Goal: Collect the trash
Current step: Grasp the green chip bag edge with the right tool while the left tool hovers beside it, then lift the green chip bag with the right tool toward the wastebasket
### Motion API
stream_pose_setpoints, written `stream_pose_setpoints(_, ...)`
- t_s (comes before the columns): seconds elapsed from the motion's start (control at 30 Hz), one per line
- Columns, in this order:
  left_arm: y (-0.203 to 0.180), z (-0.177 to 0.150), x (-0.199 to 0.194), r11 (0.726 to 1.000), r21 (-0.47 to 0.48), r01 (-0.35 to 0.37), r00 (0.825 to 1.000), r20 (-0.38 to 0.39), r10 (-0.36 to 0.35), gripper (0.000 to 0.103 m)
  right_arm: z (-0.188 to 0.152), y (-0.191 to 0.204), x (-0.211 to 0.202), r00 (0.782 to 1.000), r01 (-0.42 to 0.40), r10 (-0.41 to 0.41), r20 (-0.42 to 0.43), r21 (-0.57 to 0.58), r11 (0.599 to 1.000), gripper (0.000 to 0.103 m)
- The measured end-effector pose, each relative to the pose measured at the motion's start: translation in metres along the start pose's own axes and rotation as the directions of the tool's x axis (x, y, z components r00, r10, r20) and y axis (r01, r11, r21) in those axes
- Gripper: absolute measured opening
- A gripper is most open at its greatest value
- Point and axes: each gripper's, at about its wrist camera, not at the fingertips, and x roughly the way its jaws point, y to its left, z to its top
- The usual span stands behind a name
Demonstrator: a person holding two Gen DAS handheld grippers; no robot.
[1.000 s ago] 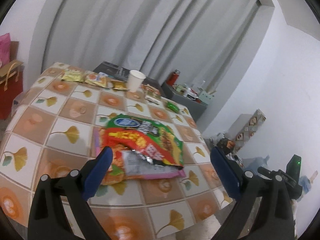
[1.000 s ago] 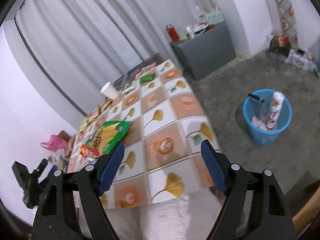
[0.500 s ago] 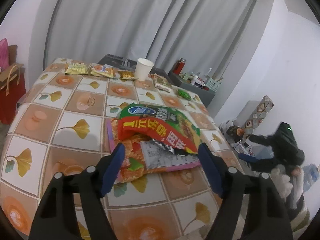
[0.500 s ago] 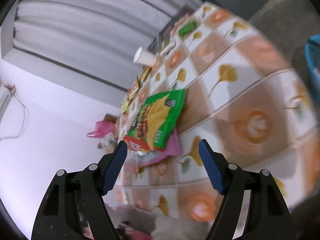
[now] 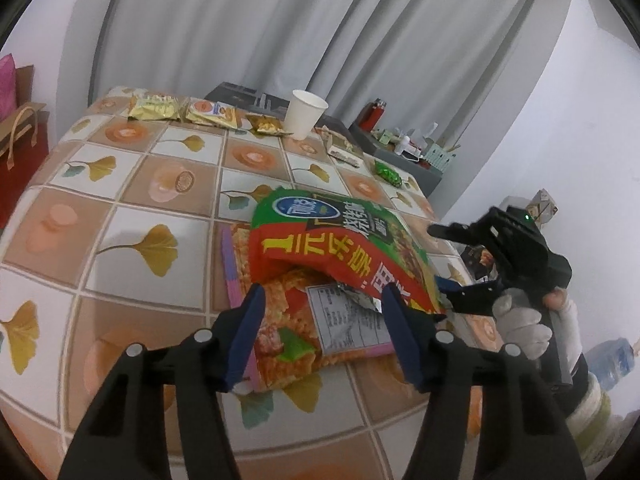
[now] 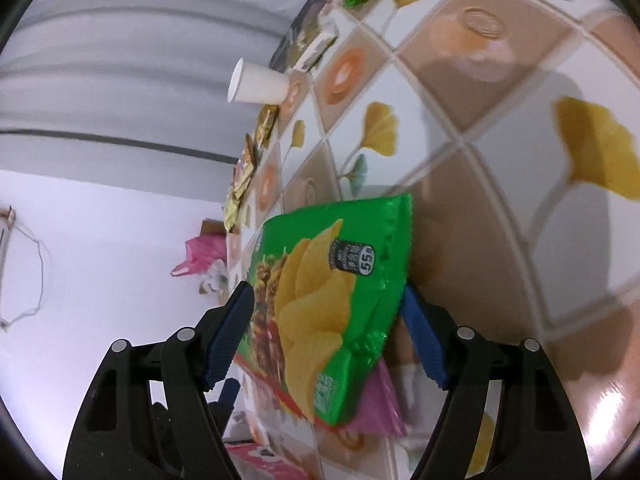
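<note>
A green and red chip bag (image 5: 332, 236) lies on a pink and orange snack wrapper (image 5: 280, 332) on the tiled table (image 5: 132, 216). My left gripper (image 5: 324, 332) is open, its fingers on either side of the wrapper's near end. My right gripper (image 6: 326, 336) is open, rolled sideways, with the green chip bag (image 6: 332, 280) between its jaws, which are not closed on it. It also shows in the left wrist view (image 5: 500, 256) at the bags' right edge, held by a gloved hand.
A white paper cup (image 5: 304, 114) and several small snack packets (image 5: 184, 110) lie along the table's far edge. A small green wrapper (image 5: 387, 172) lies at the far right. A grey cabinet (image 5: 404, 152) with clutter stands beyond. A red bag (image 5: 20, 152) hangs left.
Both grippers have moved in on the pile of bags. The right gripper swung from the floor and blue bin side, rolled sideways and now straddles the green bag. The left gripper advanced over the wrapper.
</note>
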Motion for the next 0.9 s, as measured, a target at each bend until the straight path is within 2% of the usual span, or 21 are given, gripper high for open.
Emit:
stream_pose_setpoints(0.07,0.001,0.000,0.005,1.000,-0.002,0.009,1.000,-0.007,-0.009,0.058,0.003,0.003,0.006,1.000,0.005,-0.005,-0.001,-0.008,1.000,0.069)
stream_pose_setpoints(0.1,0.000,0.000,0.008,1.000,0.000,0.011,1.000,-0.010,-0.011,0.058,0.004,0.005,0.009,1.000,0.010,-0.010,0.001,-0.008,1.000,0.065)
stream_pose_setpoints(0.17,0.000,0.001,0.013,1.000,0.004,0.017,1.000,-0.018,-0.017,0.058,0.008,0.001,0.011,1.000,0.023,-0.023,-0.001,0.000,1.000,0.052)
stream_pose_setpoints(0.23,0.000,0.000,0.016,1.000,0.004,0.019,1.000,-0.023,-0.019,0.058,0.007,-0.003,0.014,0.999,0.032,-0.032,-0.006,0.014,0.999,0.030)
stream_pose_setpoints(0.33,0.001,-0.001,0.018,1.000,0.002,0.029,0.999,-0.027,-0.029,0.058,0.005,-0.010,0.010,1.000,0.010,-0.010,0.003,0.026,1.000,0.012)
stream_pose_setpoints(0.47,0.003,-0.004,0.017,0.999,0.004,0.035,0.999,-0.042,-0.035,0.058,0.006,-0.011,-0.004,0.996,-0.081,0.080,0.040,0.028,0.996,0.005)
stream_pose_setpoints(0.57,0.004,-0.007,0.018,1.000,0.002,0.017,0.998,-0.062,-0.017,0.058,0.009,-0.011,-0.020,0.980,-0.185,0.181,0.083,0.032,0.982,0.003)
stream_pose_setpoints(0.77,0.004,-0.007,0.015,1.000,0.013,-0.001,0.998,-0.067,0.001,0.058,0.009,-0.018,-0.070,0.954,-0.252,0.246,0.173,0.013,0.968,0.002)
stream_pose_setpoints(0.9,-0.001,-0.001,0.016,1.000,0.024,0.006,0.997,-0.073,-0.004,0.058,0.003,-0.045,-0.112,0.930,-0.301,0.280,0.237,0.055,0.952,0.002)
